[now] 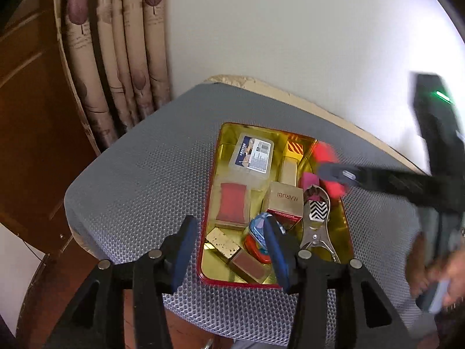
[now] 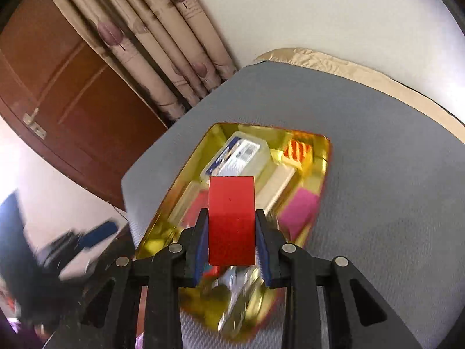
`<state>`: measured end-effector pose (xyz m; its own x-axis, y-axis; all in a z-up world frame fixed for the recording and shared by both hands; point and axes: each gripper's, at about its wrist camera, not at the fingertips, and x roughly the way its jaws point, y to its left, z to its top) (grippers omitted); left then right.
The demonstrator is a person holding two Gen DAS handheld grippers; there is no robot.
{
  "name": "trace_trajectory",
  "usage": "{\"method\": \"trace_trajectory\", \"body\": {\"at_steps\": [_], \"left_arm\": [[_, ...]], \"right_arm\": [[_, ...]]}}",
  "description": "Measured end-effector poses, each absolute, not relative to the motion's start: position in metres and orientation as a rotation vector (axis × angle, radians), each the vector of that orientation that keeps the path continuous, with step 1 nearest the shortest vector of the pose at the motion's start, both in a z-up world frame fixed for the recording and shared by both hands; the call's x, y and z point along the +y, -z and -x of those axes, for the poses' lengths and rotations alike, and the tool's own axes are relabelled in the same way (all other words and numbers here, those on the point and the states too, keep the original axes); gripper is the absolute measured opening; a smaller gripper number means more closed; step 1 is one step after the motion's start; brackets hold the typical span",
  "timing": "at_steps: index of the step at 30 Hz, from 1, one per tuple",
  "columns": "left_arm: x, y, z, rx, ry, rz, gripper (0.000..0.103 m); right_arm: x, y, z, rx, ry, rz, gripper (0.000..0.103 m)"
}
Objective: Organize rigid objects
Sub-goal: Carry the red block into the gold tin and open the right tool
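Note:
A gold tin tray with a red rim (image 1: 207,203) sits on a grey mesh seat (image 1: 139,174). It holds a clear plastic box (image 1: 252,157), a gold MARUBI box (image 1: 286,200), metal nail nippers (image 1: 316,226), a pink block (image 2: 298,209) and other small boxes. My right gripper (image 2: 232,232) is shut on a red block (image 2: 232,218) and holds it above the tray (image 2: 327,157); it shows blurred in the left wrist view (image 1: 328,171). My left gripper (image 1: 229,250) is open and empty above the tray's near left edge.
A white wall stands behind the seat. Patterned curtains (image 1: 116,58) and a brown wooden door (image 2: 66,81) are at the left. A beige cloth edge (image 1: 290,93) runs along the seat's far side. The seat has bare mesh left of the tray.

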<state>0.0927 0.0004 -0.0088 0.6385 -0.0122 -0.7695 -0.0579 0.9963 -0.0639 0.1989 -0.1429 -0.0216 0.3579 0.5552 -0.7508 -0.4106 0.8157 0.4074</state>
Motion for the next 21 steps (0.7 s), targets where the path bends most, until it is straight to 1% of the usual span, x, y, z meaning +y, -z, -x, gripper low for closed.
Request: {"method": "trace_trajectory", "body": {"at_steps": [6,15,18,19,21], "left_arm": [[0.006,0.011,-0.094,0.824,-0.068,0.064,0.049],[0.012,0.023,-0.097,0.836,-0.055,0.077,0.049],[0.014,0.026,-0.098,0.819,-0.039,0.093,0.049],[0.016,0.027,-0.099,0.822,-0.034,0.104,0.049],[0.018,0.029,-0.1,0.82,-0.026,0.126,0.049]], "right_arm": [[-0.123,0.042,-0.231,1.062,-0.568,-0.096,0.028],[-0.114,0.06,-0.252,1.099,-0.518,-0.086,0.029],[-0.117,0.056,-0.251,1.065,-0.481,-0.106,0.032],[-0.122,0.049,-0.243,1.021,-0.477,-0.131,0.033],[-0.128,0.033,-0.223,0.933,-0.459,-0.146,0.041]]}}
